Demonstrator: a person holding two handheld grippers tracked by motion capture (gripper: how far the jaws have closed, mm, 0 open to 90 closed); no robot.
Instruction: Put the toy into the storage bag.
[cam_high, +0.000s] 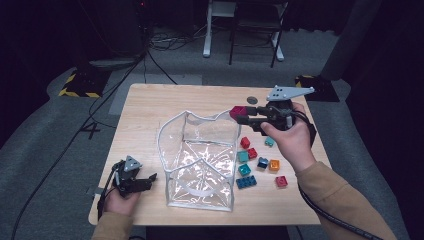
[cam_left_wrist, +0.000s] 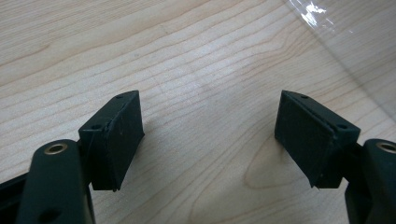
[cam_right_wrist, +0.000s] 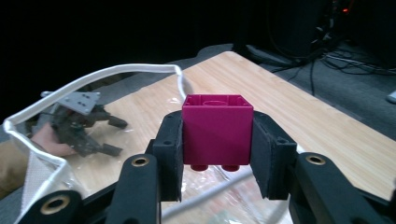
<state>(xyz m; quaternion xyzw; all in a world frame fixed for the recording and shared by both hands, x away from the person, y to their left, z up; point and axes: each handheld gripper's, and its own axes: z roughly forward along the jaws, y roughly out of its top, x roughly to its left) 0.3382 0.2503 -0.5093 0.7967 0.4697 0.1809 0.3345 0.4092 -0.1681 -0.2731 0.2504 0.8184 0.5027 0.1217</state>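
A clear plastic bag (cam_high: 200, 160) with a white rim stands open in the middle of the wooden table (cam_high: 150, 100). My right gripper (cam_high: 239, 114) is shut on a magenta brick (cam_right_wrist: 217, 130) (cam_high: 238, 111), held upside down above the bag's right rim (cam_right_wrist: 140, 70). My left gripper (cam_high: 145, 181) rests open near the table's front left, just left of the bag, with bare wood between its pads (cam_left_wrist: 116, 140). Several loose bricks (cam_high: 257, 162) in red, teal, blue and orange lie right of the bag.
A small dark disc (cam_high: 252, 100) lies near the table's far edge. Beyond the table are a grey floor, cables, a white table leg and hazard-striped blocks (cam_high: 80, 85).
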